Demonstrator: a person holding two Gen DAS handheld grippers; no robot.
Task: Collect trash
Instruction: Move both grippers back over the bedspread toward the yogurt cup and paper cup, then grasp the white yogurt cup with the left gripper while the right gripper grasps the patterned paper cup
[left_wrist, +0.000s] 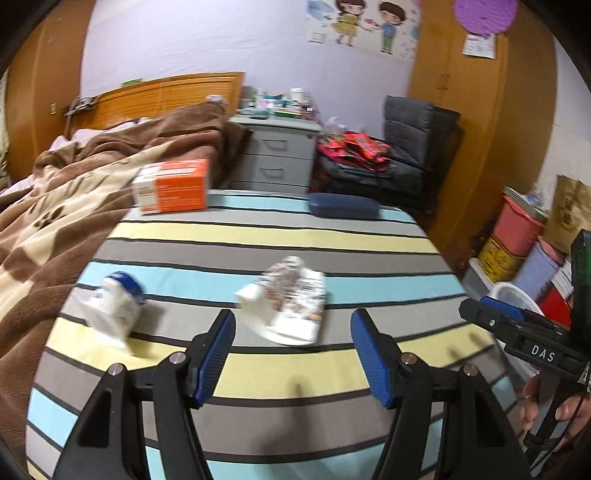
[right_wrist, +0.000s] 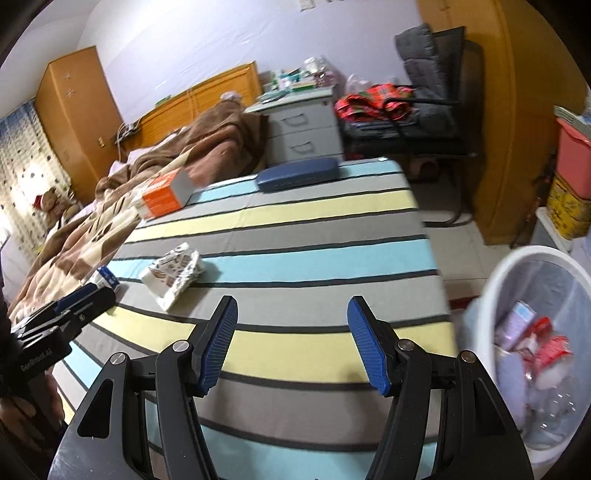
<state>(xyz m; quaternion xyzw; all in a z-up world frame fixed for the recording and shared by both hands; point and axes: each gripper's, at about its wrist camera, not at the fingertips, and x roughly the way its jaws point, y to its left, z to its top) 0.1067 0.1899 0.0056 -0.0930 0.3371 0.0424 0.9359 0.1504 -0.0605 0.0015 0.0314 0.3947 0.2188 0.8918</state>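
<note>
Both grippers over striped bedsheet, angled down at it.

Left gripper: jaws spread, nothing between the blue pads. Crumpled printed wrapper on the sheet just past the tips, at 12 o'clock from the gap, not touched. Second piece of trash, crumpled white wrapper with blue cap, at 10 o'clock from that gripper, near the sheet's left edge beside the brown blanket. Blurred, so details unclear.

Right gripper: jaws spread, empty, only sheet showing between pads. In its view the printed wrapper sits at 10 o'clock, well apart from the tips.

White trash bin on the floor off the bed's right side, 3 o'clock in right wrist view. Holds red and lilac packaging plus clear plastic. Rim barely visible in left wrist view at 3 o'clock, behind the right gripper body.

Far end of sheet: orange box at 11 o'clock, dark blue case at 1 o'clock, well apart from each other. Grey drawer unit beyond the bed at 12 o'clock.

Person's hand on the right gripper's handle, at 4 o'clock in left wrist view.
</note>
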